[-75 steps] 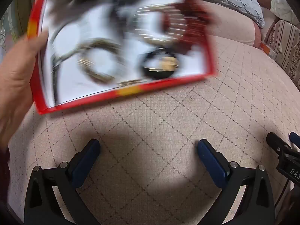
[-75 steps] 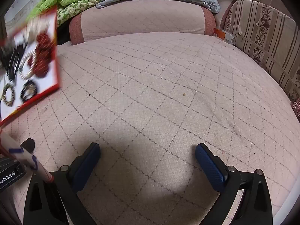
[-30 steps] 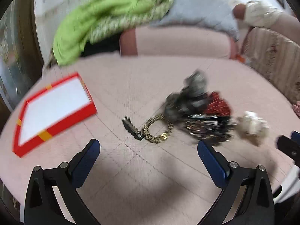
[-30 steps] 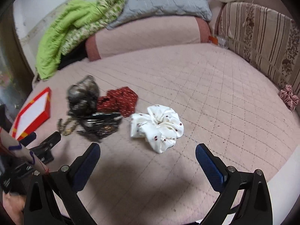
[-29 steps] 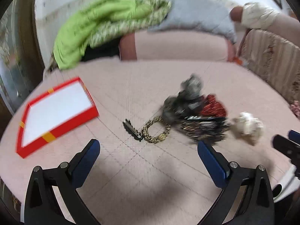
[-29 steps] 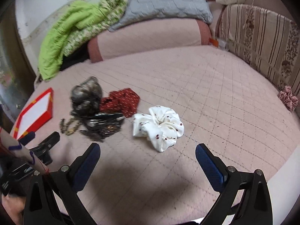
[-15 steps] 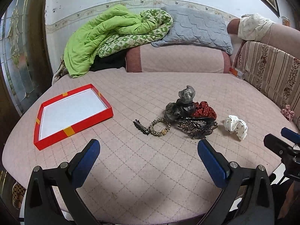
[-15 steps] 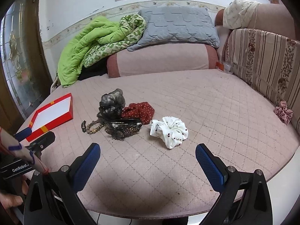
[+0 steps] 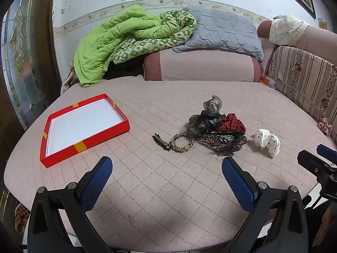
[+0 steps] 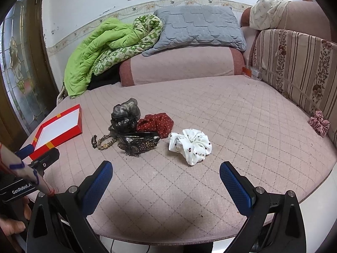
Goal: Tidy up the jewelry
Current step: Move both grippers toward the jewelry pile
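Note:
An empty red box with a white inside (image 9: 63,145) (image 10: 54,141) lies at the left of the pink quilted bed. A pile sits mid-bed: a dark hair clip (image 9: 161,141), a leopard bracelet (image 9: 182,142) (image 10: 104,142), a grey scrunchie (image 9: 207,113) (image 10: 125,116), a red dotted scrunchie (image 9: 231,123) (image 10: 157,123), a dark beaded clip (image 9: 224,143) (image 10: 139,144) and a white scrunchie (image 9: 267,142) (image 10: 190,144). My left gripper (image 9: 166,176) and right gripper (image 10: 166,178) are open and empty, held near the bed's front edge, short of the pile.
A green quilt (image 9: 118,42), a grey pillow (image 9: 221,31) and a pink bolster (image 9: 202,66) lie at the bed's back. A striped cushion (image 10: 294,63) lines the right side, with a checked scrunchie (image 10: 319,122) beside it. A glass door (image 9: 19,63) stands left.
The box held jewelry and was tipped out by hand; the pieces now lie in a pile on the bed and the empty box sits at the left. Both grippers have pulled back.

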Action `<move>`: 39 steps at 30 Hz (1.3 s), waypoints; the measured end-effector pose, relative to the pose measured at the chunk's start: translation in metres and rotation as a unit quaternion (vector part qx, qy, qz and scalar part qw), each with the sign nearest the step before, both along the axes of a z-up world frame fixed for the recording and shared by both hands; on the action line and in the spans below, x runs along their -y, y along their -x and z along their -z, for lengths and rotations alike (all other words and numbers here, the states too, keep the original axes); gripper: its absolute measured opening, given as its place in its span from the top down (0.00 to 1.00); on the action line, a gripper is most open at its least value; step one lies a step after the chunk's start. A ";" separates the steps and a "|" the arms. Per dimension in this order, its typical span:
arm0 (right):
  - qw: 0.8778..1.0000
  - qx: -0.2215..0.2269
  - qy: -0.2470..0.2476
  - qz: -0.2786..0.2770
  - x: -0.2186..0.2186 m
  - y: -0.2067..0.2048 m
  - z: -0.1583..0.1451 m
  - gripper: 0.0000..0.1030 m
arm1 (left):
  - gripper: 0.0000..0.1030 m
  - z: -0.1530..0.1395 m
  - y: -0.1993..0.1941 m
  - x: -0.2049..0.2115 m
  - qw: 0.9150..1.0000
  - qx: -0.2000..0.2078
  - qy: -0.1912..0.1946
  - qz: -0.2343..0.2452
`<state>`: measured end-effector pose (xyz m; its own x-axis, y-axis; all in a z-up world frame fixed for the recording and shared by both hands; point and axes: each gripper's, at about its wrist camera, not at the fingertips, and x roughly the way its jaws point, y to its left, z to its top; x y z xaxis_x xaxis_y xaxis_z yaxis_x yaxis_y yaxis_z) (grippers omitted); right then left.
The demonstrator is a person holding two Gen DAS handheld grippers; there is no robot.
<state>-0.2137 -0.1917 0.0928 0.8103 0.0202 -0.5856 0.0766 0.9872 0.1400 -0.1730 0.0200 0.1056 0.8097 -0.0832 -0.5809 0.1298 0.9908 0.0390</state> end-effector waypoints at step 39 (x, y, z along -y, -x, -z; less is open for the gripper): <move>0.998 -0.032 -0.037 0.036 0.034 -0.008 0.005 0.00 | 0.00 0.038 -0.064 -0.051 0.994 -0.080 0.076 -0.020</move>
<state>-0.2059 -0.2252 0.0878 0.7726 0.0083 -0.6349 0.1579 0.9660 0.2047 -0.1086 0.0710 0.0678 0.7118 -0.1494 -0.6864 0.0832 0.9882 -0.1288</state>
